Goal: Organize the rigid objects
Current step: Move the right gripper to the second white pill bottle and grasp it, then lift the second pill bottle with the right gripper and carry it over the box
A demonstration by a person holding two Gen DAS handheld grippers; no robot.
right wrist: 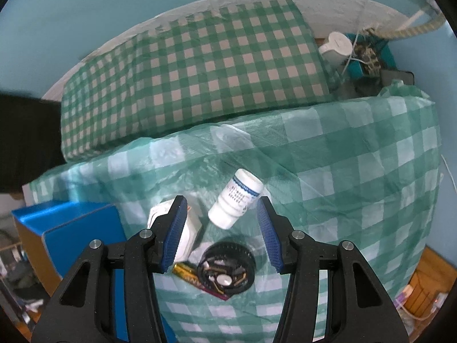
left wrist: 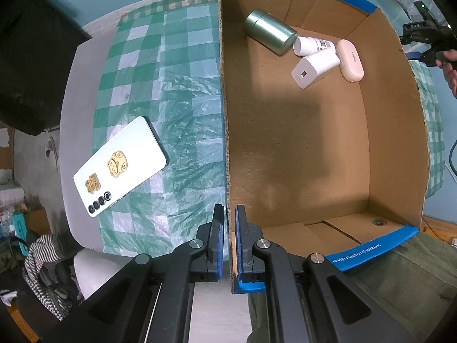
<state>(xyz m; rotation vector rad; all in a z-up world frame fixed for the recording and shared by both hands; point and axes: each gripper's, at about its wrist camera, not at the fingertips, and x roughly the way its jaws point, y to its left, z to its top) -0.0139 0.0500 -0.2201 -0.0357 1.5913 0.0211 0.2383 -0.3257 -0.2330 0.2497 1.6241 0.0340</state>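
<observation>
— Green-and-white checked plastic cloth [left wrist: 182, 131] covers the table, with a pale blue wall behind. What stands on it?

— An open brown cardboard box with blue-taped edges [left wrist: 394, 148]. The left gripper [left wrist: 230, 214] points straight down, its blue-padded jaws pressed together on the box's near-side wall, one pad inside and one outside.

— And inside the box?

— Four things huddle in the far corner: a green metal cylindrical tin [left wrist: 270, 31] on its side, a white plastic bottle with a printed label [left wrist: 312, 45], a white square charger block [left wrist: 314, 68] and a pale pink oval case [left wrist: 350, 60]. The charger touches both the bottle and the case.

— Anything outside it?

— A white phone with gold stickers [left wrist: 120, 165] lies face down on the cloth, well apart from the box.

— The right gripper?

— The right gripper [right wrist: 221, 205] hangs with jaws spread and nothing between the pads. Just beyond them lies a white pill bottle with a blue-banded label [right wrist: 235, 203], tipped on its side. A white boxy plug [right wrist: 188, 231] sits partly behind the left finger, a round black cap holding small metal bits [right wrist: 227, 268] lies below, touching a gold battery [right wrist: 185, 274].
</observation>
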